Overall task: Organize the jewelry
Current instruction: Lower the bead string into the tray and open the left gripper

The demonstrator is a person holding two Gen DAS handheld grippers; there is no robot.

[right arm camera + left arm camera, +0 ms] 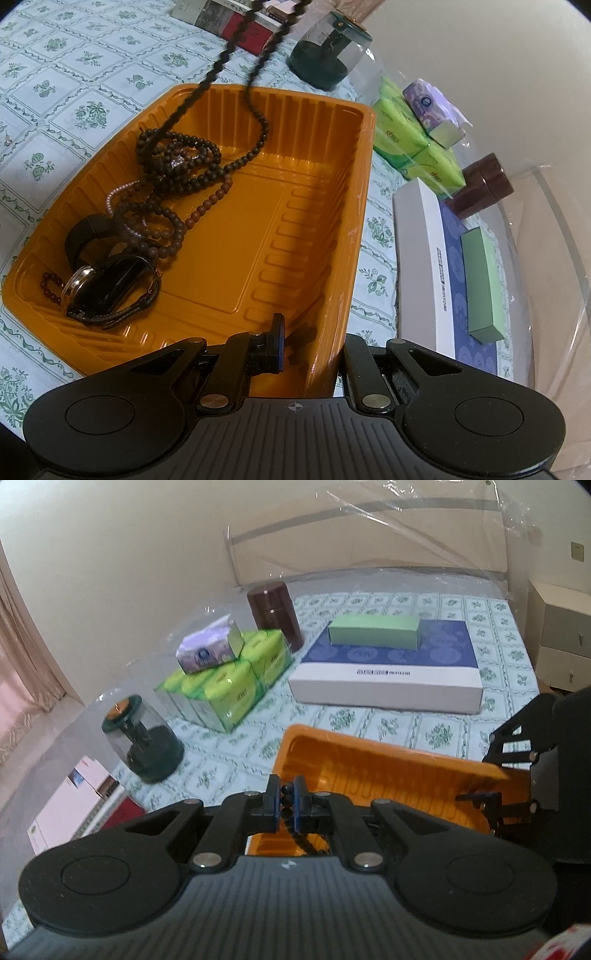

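An orange plastic tray [317, 229] lies on the patterned cloth; it also shows in the left wrist view [388, 764]. My left gripper [286, 803] is shut on a dark bead necklace [285, 800], held above the tray. In the right wrist view the necklace [236, 51] hangs down in two strands, its lower end piled in the tray's far left part with other bead strings [177, 166], a pink bead strand [114, 195] and watches [110, 291]. My right gripper [314, 347] straddles the tray's near wall; one finger [277, 343] is inside, the other hidden behind the wall.
On the cloth stand a clear-domed dark green holder [144, 738], green tissue packs [229, 679] with a purple pack on top, a brown canister [275, 614] and a white-blue flat box [388, 672] carrying a green box [373, 631]. A bedside cabinet [561, 635] stands far right.
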